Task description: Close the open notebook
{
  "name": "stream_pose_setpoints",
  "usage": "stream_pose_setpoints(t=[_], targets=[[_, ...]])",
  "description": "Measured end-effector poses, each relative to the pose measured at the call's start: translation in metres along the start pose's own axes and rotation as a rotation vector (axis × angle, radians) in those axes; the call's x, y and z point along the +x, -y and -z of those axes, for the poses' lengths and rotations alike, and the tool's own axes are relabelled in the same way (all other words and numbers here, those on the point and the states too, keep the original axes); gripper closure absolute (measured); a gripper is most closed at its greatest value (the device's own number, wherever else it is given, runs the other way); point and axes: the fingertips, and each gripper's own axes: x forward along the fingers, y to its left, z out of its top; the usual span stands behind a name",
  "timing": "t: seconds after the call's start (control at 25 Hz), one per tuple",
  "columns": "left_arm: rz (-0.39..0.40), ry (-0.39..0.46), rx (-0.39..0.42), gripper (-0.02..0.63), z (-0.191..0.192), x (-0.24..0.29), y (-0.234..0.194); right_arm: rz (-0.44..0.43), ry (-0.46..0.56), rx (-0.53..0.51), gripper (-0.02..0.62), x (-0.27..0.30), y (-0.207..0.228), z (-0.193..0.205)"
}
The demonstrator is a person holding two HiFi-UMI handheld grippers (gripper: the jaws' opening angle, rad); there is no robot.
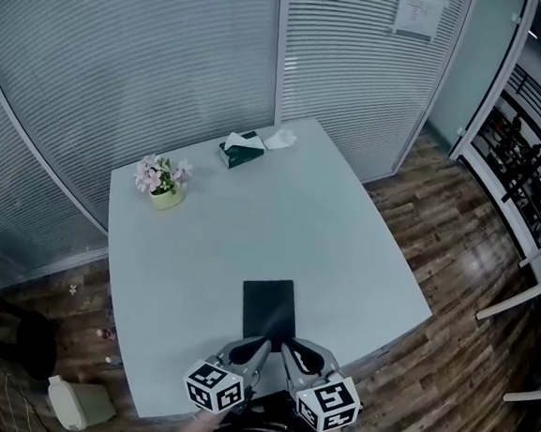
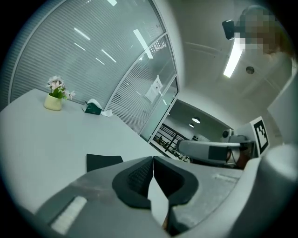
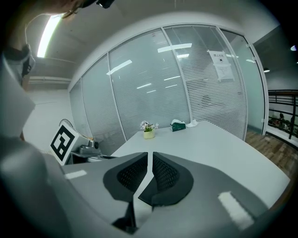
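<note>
- At the near end of the pale, smooth-topped desk [image 1: 251, 218], the thin dark rectangular notebook [image 1: 269, 309] is lying flat with its cover down, so it is looking closed already. A springy cover could be lifting open if nothing is pressing on it.
- The left hand-held gripper [image 1: 262, 346] is hanging by the notebook's near edge. Its jaws are pressed fully together and are holding nothing. A careless forward drift could be shoving the notebook across the slick desk.
- The right hand-held gripper [image 1: 289, 348] is sitting just beside the left one, its jaws likewise together and empty. The two are so near that they could be knocking into each other.
- With both pairs of jaws together, neither is standing ready to catch a cover that is reopening.
- The small pot of pink flowers [image 1: 165, 187] and the green tissue box [image 1: 241, 150] are standing well apart at the far side, so they are running little risk.
</note>
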Motion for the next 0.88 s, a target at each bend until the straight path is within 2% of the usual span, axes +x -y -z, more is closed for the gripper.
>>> stream_pose_setpoints(t=[0.36,0.6,0.88], targets=[[-0.007,0.111,0.116,0.601,-0.048,-0.028,0.023,-0.059,0.019,-0.042,0.597,0.01,-0.022,-0.015],[-0.073,0.187,0.225,0.601,-0.078,-0.048,0.031,-0.099,0.086,-0.084,0.596,0.013,-0.037,-0.047],[-0.159,0.285,0.279,0.601,-0.115,-0.076,0.027,-0.152,0.157,-0.147,0.596,0.017,-0.057,-0.084]])
